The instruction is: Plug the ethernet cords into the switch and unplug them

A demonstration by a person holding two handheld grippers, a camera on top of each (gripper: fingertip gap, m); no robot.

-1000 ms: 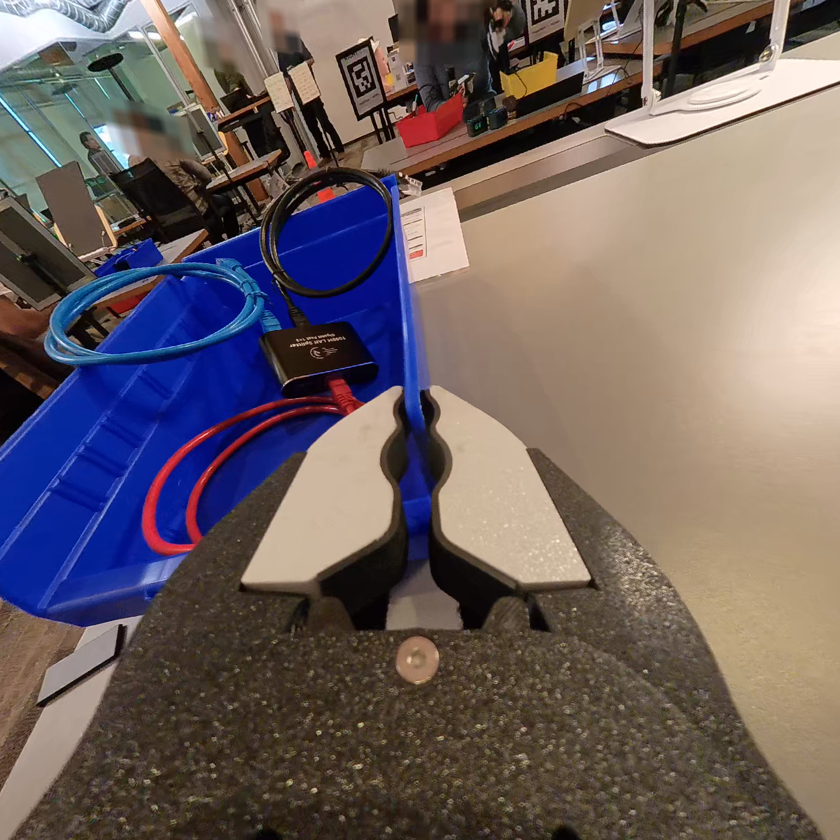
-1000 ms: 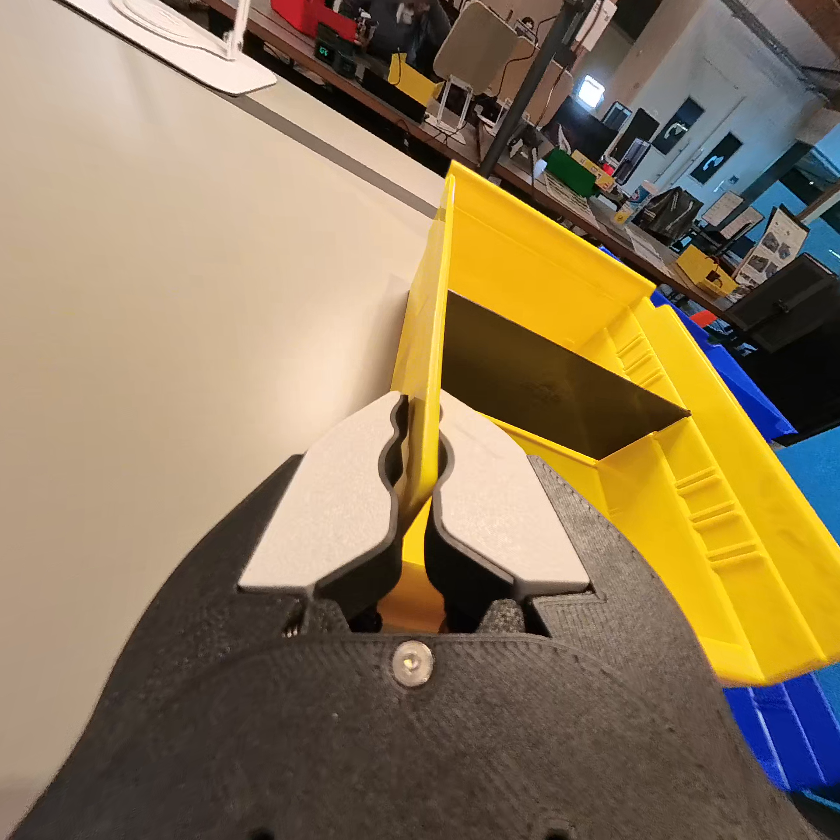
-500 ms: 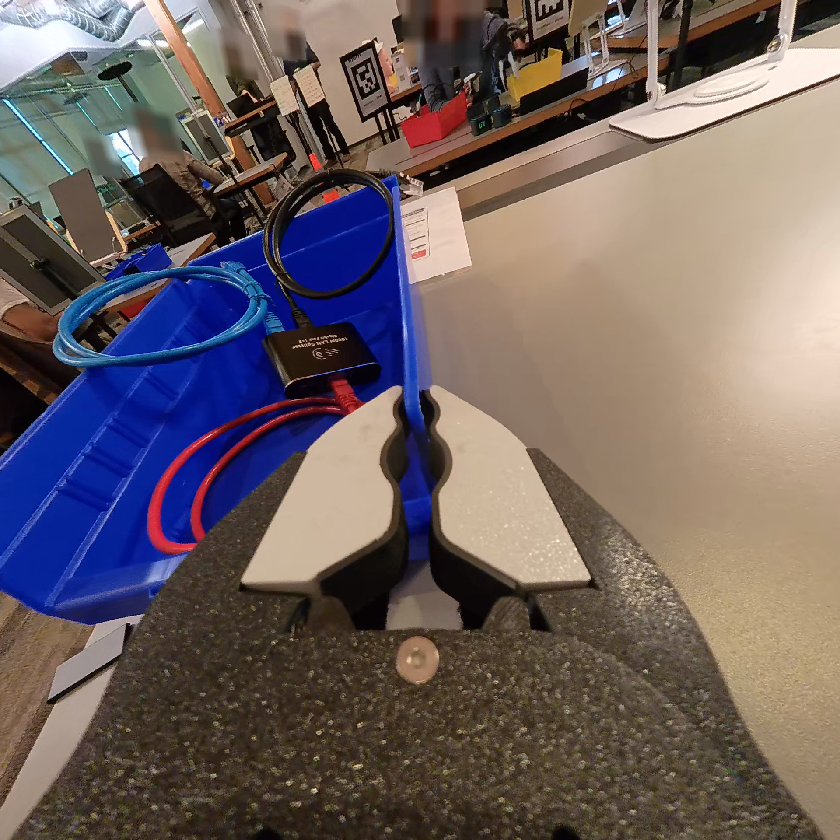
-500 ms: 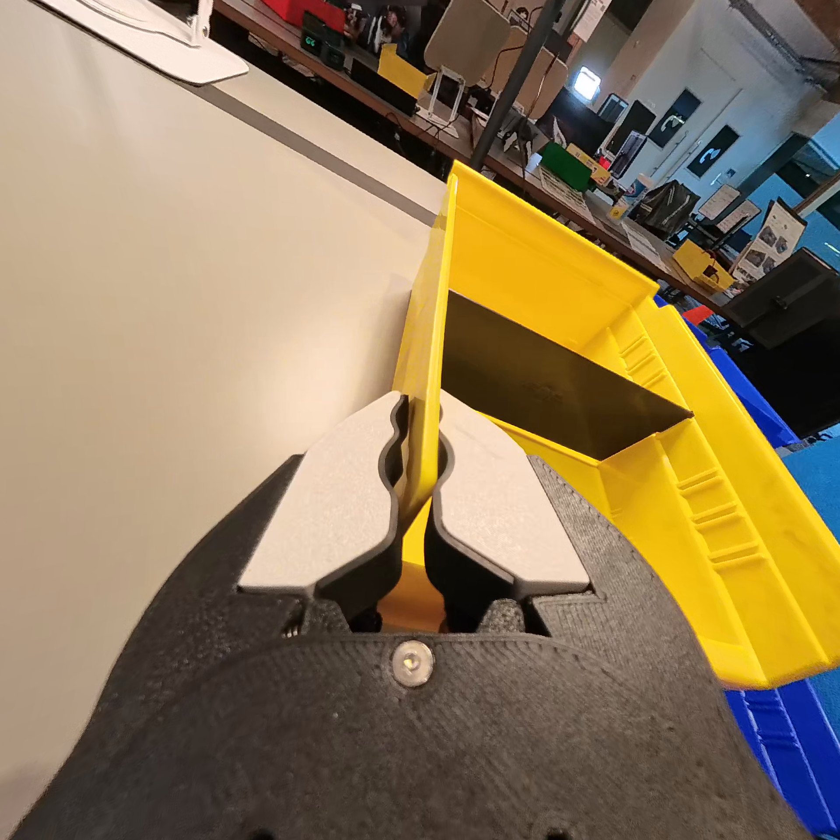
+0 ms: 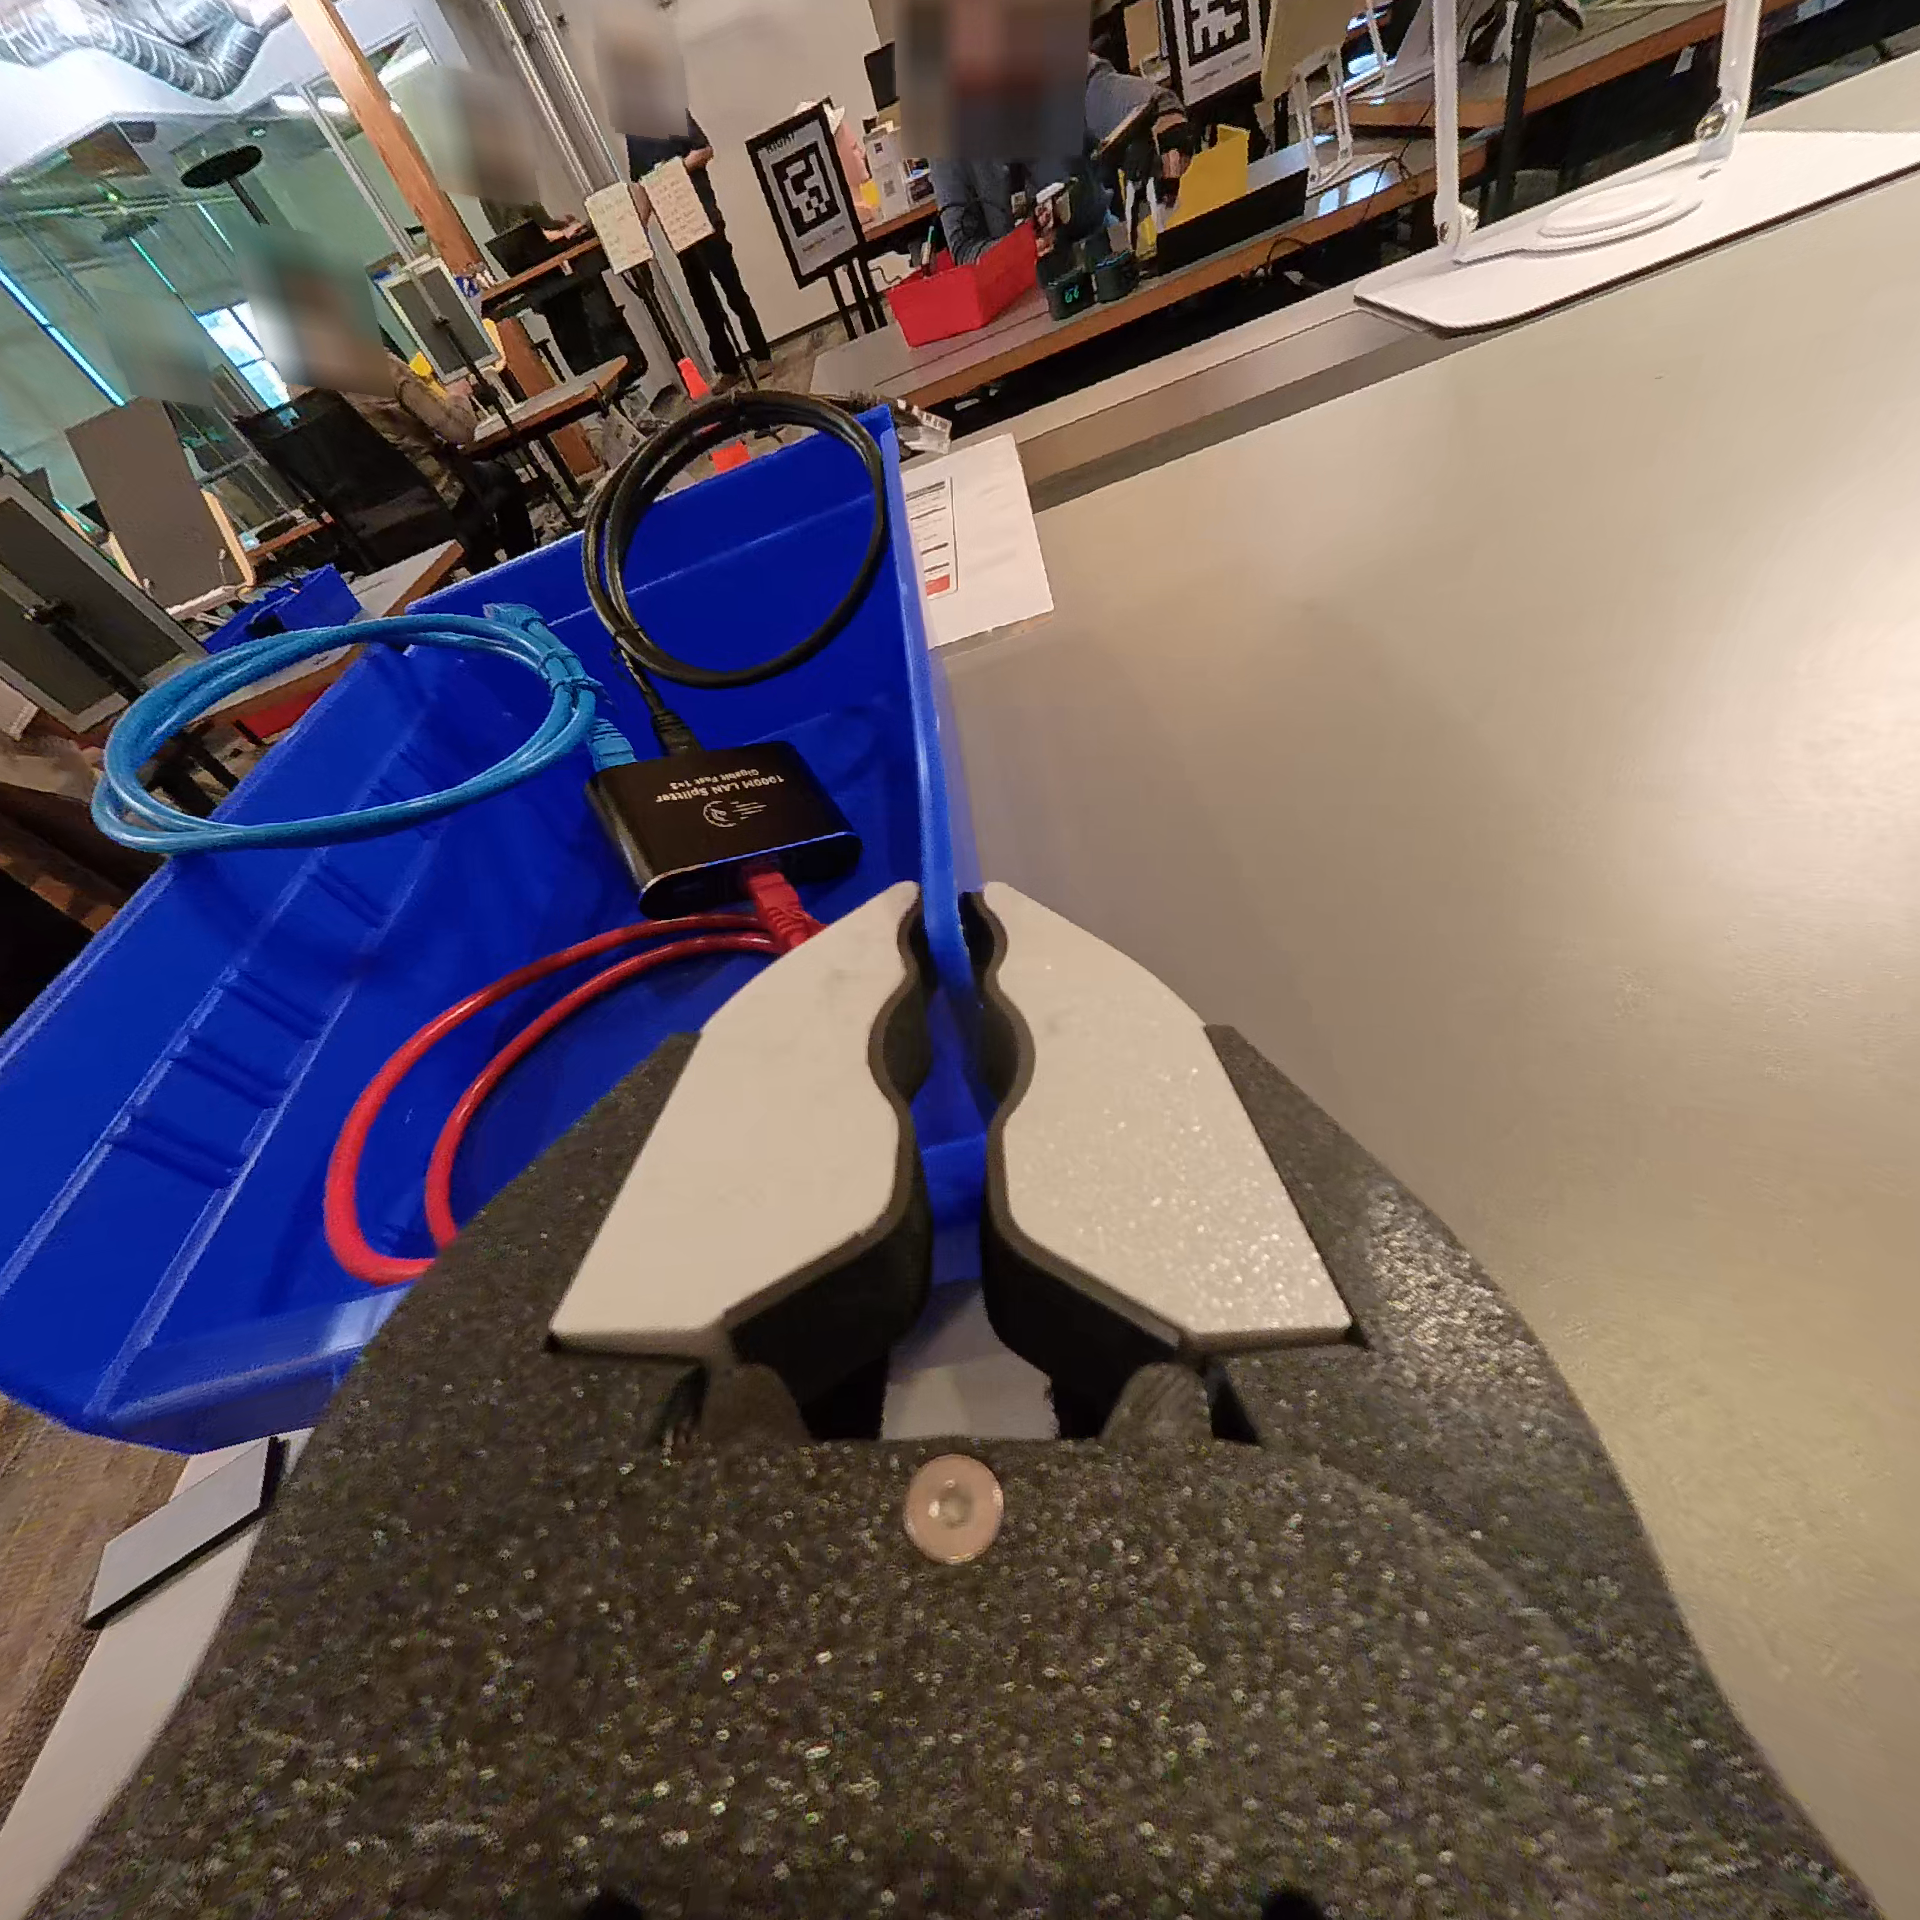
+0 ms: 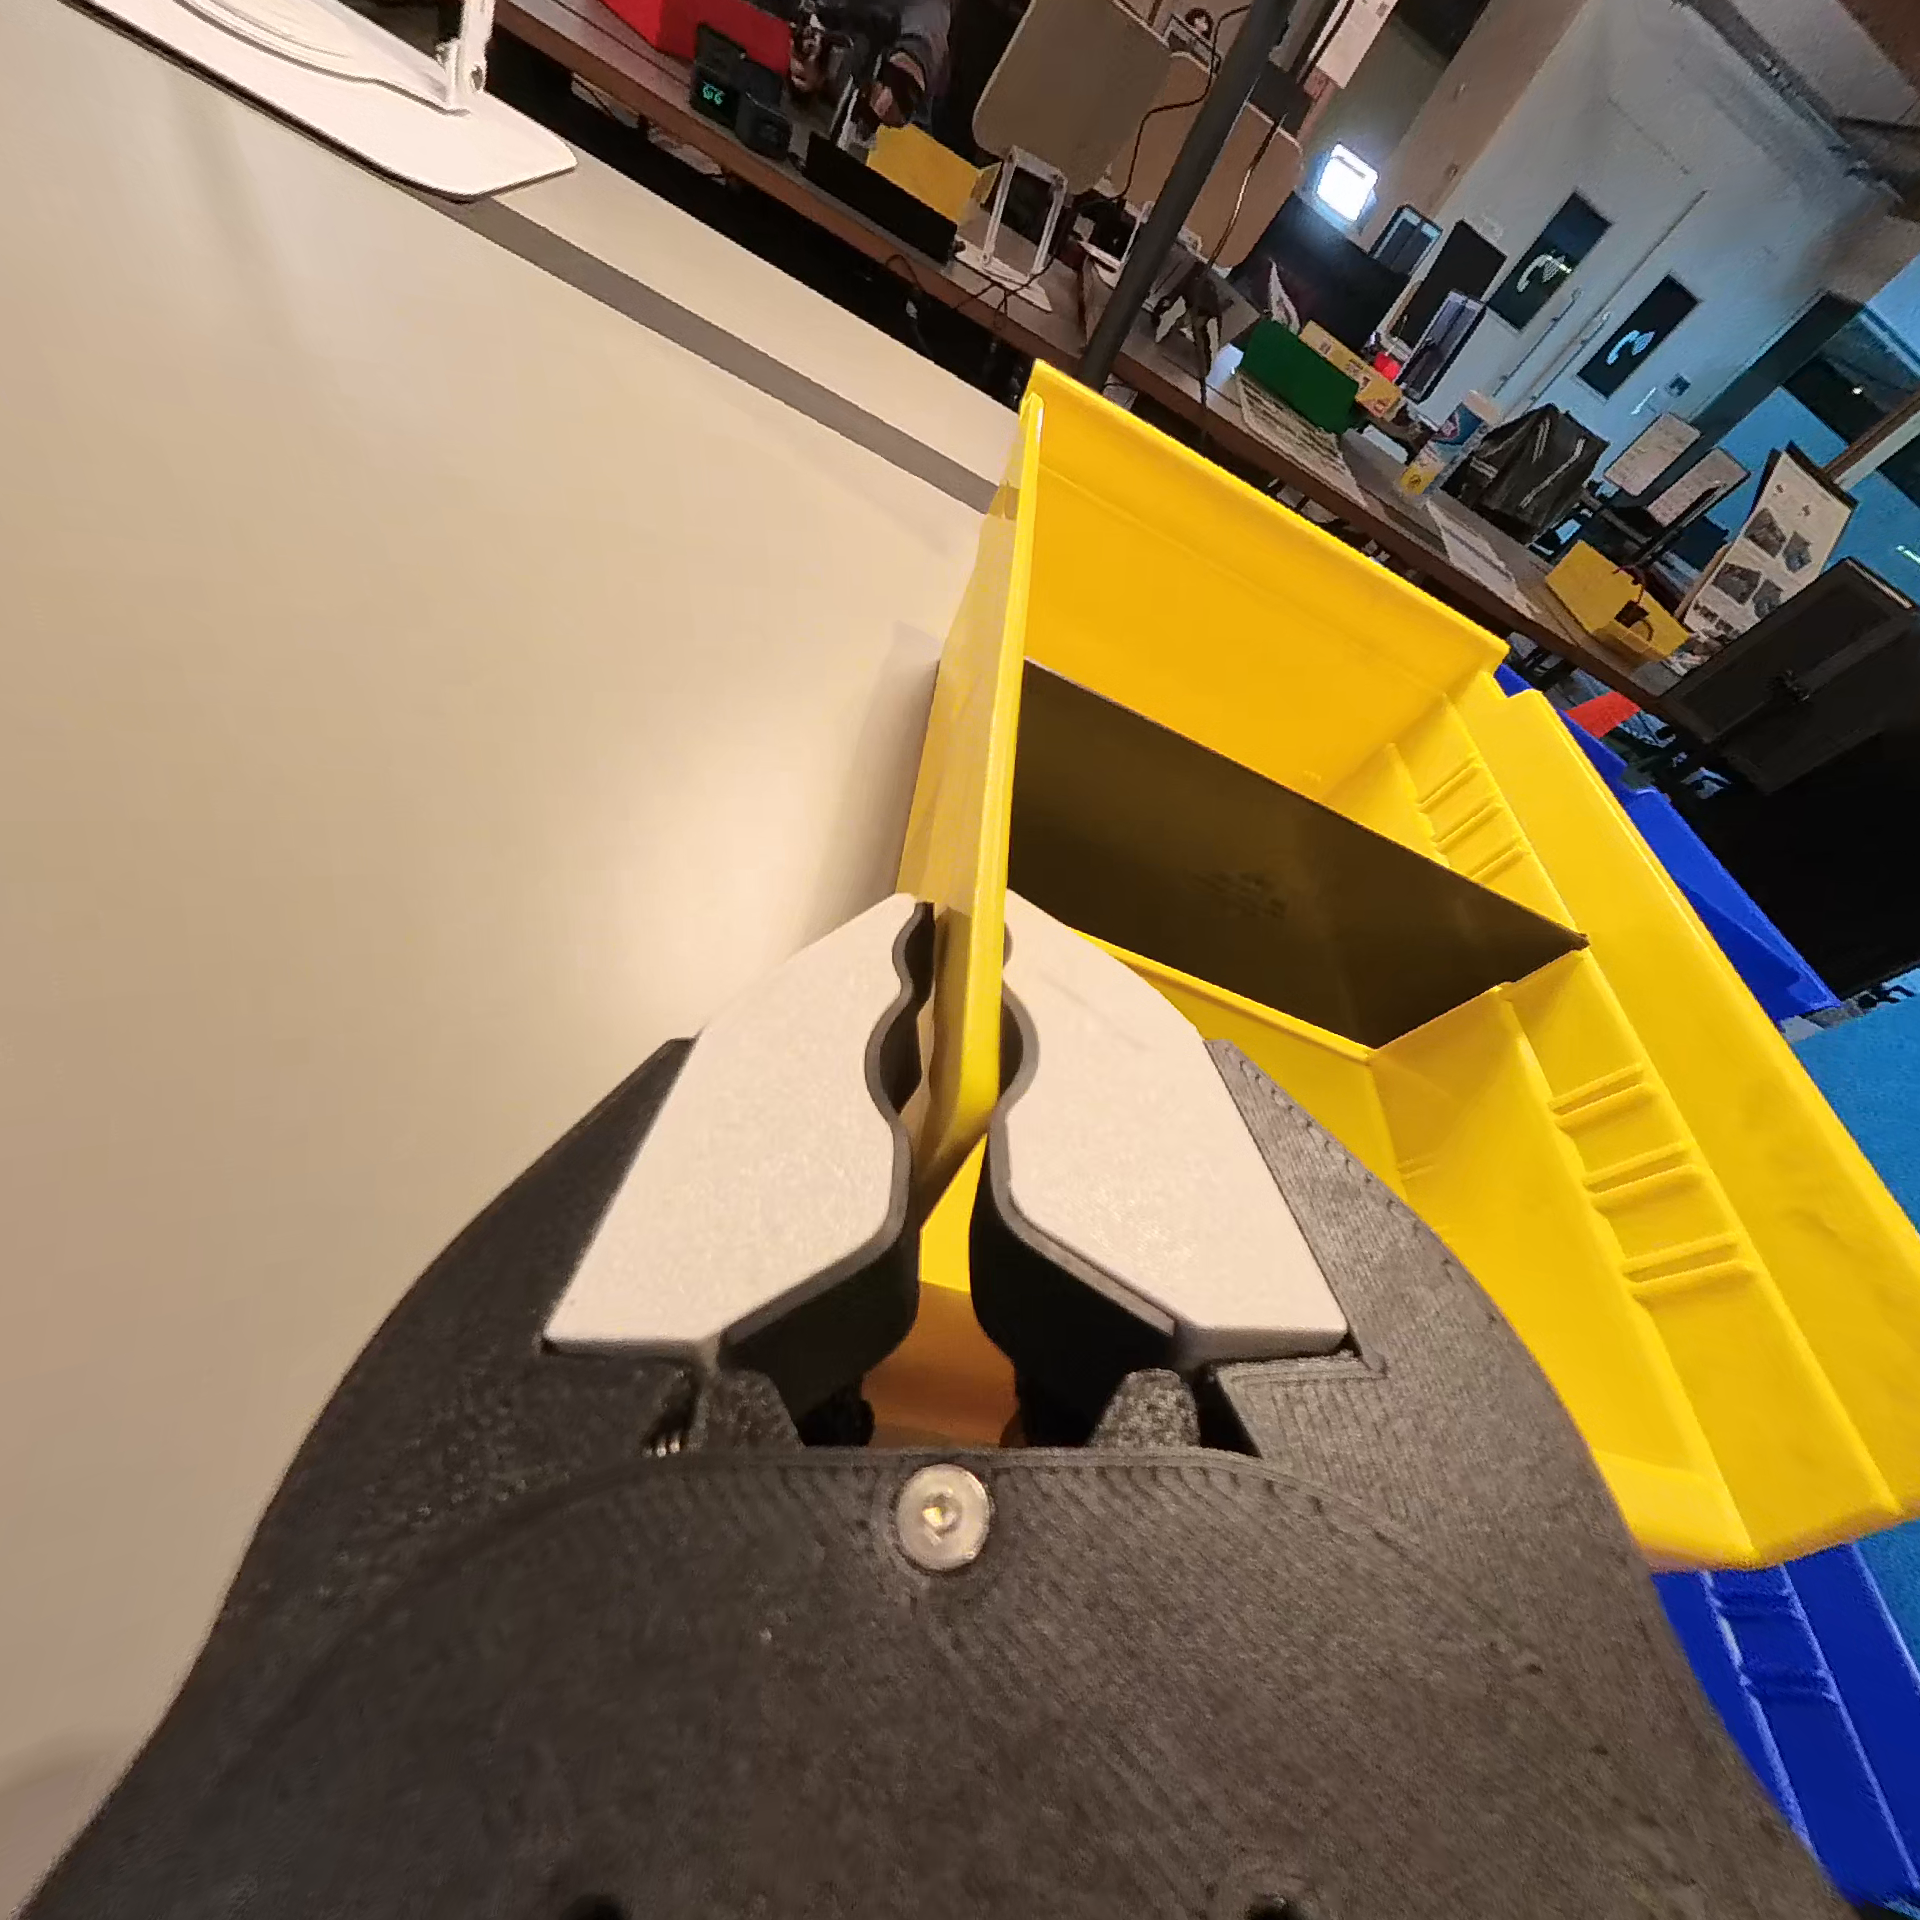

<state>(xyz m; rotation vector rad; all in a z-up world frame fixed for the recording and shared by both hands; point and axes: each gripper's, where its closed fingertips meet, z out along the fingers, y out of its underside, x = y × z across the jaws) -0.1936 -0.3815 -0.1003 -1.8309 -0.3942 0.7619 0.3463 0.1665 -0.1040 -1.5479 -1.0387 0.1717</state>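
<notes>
In the left wrist view a blue bin [image 5: 260,1039] holds a black switch box [image 5: 722,821]. A red ethernet cord [image 5: 499,1039] is plugged into its near side. A blue ethernet cord [image 5: 343,717] and a black cable [image 5: 727,540] join its far side. My left gripper [image 5: 945,914] is shut on the blue bin's right wall. In the right wrist view my right gripper [image 6: 961,935] is shut on the left wall of a yellow bin [image 6: 1507,1091], which has a black divider [image 6: 1247,862] and nothing else inside that shows.
Both bins stand at the sides of a grey table [image 5: 1455,831]. A paper sheet [image 5: 977,540] lies beyond the blue bin. A white stand base [image 5: 1600,229] sits at the table's far edge. More blue bins [image 6: 1818,1714] lie right of the yellow one. People work at tables behind. About 75 cm separates my left fingertips from my right.
Both grippers stay shut on their bin walls. The views have shifted slightly, the blue bin a little nearer and the yellow bin tilted a bit more in the frame.
</notes>
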